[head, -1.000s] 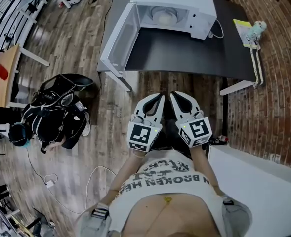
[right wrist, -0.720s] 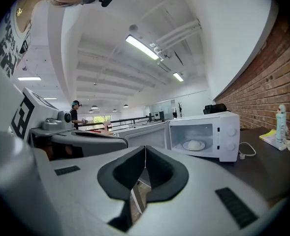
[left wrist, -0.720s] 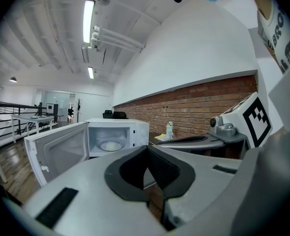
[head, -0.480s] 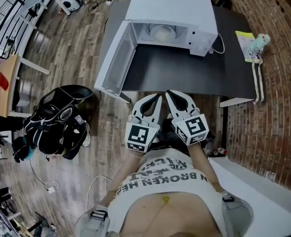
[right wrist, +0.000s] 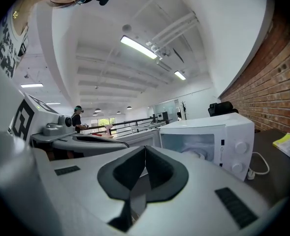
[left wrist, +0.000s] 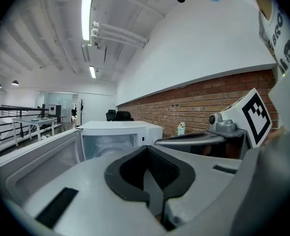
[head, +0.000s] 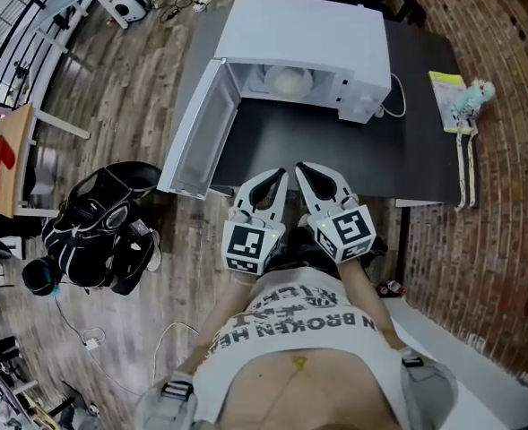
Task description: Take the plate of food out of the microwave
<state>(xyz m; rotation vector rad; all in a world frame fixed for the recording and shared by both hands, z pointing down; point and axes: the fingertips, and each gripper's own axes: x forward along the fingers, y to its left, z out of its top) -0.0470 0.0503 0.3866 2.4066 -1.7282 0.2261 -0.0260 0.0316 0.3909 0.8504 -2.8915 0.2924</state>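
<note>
A white microwave [head: 308, 38] stands on a black table [head: 335, 141], its door [head: 196, 133] swung open to the left. Inside, on the turntable, sits a pale plate of food [head: 290, 81], also seen as a plate [right wrist: 202, 151] through the open front. My left gripper [head: 275, 179] and right gripper [head: 304, 170] are side by side at the table's near edge, pointing at the microwave, both shut and empty. In the left gripper view the left gripper [left wrist: 145, 152] has its jaws touching, with the microwave [left wrist: 117, 132] ahead. The right gripper [right wrist: 145, 150] is likewise closed.
A black backpack [head: 102, 227] lies on the wooden floor at the left. A yellow booklet [head: 445, 88] and a small toy figure [head: 476, 92] sit at the table's right end, by a brick wall [head: 506, 195]. A cable [head: 396, 61] trails from the microwave's right side.
Both grippers and the person have moved forward toward the table, so the microwave is nearer. The jaws stayed shut and the door stayed open.
</note>
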